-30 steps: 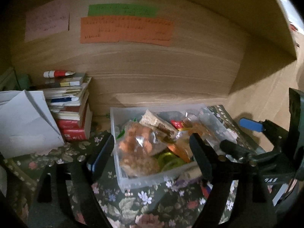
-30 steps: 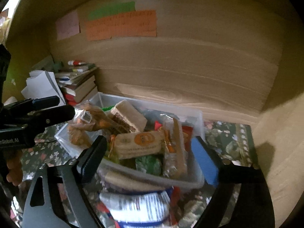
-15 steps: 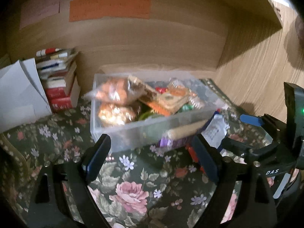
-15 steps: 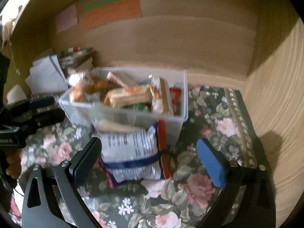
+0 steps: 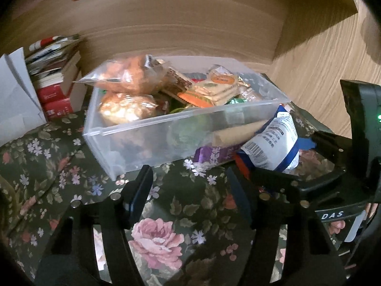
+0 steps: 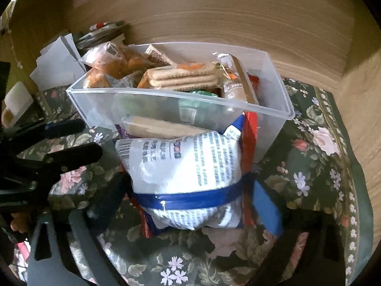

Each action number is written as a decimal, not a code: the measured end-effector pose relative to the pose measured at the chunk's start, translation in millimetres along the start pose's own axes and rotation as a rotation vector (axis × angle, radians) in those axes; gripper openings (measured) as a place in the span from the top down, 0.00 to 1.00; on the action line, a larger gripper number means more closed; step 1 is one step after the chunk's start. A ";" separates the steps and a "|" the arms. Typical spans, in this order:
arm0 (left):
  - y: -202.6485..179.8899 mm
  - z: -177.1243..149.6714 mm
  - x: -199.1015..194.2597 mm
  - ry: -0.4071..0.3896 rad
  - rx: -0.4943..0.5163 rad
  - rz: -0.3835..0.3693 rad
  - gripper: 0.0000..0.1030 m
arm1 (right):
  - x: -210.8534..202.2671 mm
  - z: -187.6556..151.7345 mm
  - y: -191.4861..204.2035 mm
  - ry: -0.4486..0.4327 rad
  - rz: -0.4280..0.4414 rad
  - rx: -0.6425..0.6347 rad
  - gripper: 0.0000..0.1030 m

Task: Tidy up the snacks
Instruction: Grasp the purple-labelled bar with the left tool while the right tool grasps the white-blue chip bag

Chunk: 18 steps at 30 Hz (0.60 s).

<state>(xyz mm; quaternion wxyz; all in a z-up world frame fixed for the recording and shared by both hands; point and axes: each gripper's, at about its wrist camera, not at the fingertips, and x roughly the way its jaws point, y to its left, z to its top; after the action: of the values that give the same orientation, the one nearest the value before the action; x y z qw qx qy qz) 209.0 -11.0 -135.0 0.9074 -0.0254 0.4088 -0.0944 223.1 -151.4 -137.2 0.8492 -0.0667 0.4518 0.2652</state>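
Note:
A clear plastic bin (image 5: 152, 140) (image 6: 152, 104) packed with snack packets stands on the floral cloth. Against its front lean a white snack bag with a blue band (image 6: 185, 174) (image 5: 273, 140), a tan packet (image 6: 162, 126) and a purple wrapper (image 5: 212, 153). My right gripper (image 6: 188, 197) (image 5: 289, 159) straddles the white bag. Its jaws are closing and the pads sit close to the bag's sides without clearly pressing it. My left gripper (image 5: 188, 188) (image 6: 78, 140) hangs low in front of the bin's left half, its jaws closing over bare cloth with nothing between them.
A stack of books (image 5: 59, 81) and white folded paper (image 5: 16, 100) stand left of the bin. A wooden back wall (image 5: 190, 23) and a wooden side wall (image 6: 362, 119) close in the corner. The floral cloth (image 5: 154, 236) covers the whole surface.
Both grippers have sunk toward the cloth and come closer to the bin. Both pairs of jaws have narrowed. The right gripper now has the white bag between its fingers.

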 end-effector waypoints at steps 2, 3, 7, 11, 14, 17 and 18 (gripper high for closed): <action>-2.7 2.6 4.1 0.005 0.010 -0.002 0.37 | -4.5 -2.4 -1.6 -0.014 0.006 0.006 0.28; -5.0 4.7 6.7 0.008 0.019 -0.001 0.37 | -7.9 -4.1 -2.6 -0.023 0.002 0.006 0.31; -15.6 12.1 19.0 0.024 0.059 0.005 0.37 | -24.9 -13.4 -14.9 -0.055 -0.032 0.031 0.39; -24.3 14.9 28.7 0.035 0.076 -0.002 0.37 | -40.9 -18.3 -43.2 -0.092 -0.120 0.093 0.40; -29.2 14.3 32.6 0.039 0.078 -0.014 0.37 | -47.0 -16.9 -61.9 -0.107 -0.168 0.139 0.40; -34.5 13.9 34.9 0.040 0.087 -0.020 0.38 | -45.9 -13.3 -66.2 -0.111 -0.211 0.134 0.40; -36.9 13.6 35.2 0.039 0.092 -0.021 0.38 | -42.6 -12.0 -66.0 -0.101 -0.207 0.125 0.40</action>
<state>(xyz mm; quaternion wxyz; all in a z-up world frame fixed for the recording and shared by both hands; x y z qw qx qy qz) 236.4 -54.4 -147.3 0.8984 0.0138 0.4213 -0.1232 228.8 -228.5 -118.3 0.8963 -0.0464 0.4147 0.1503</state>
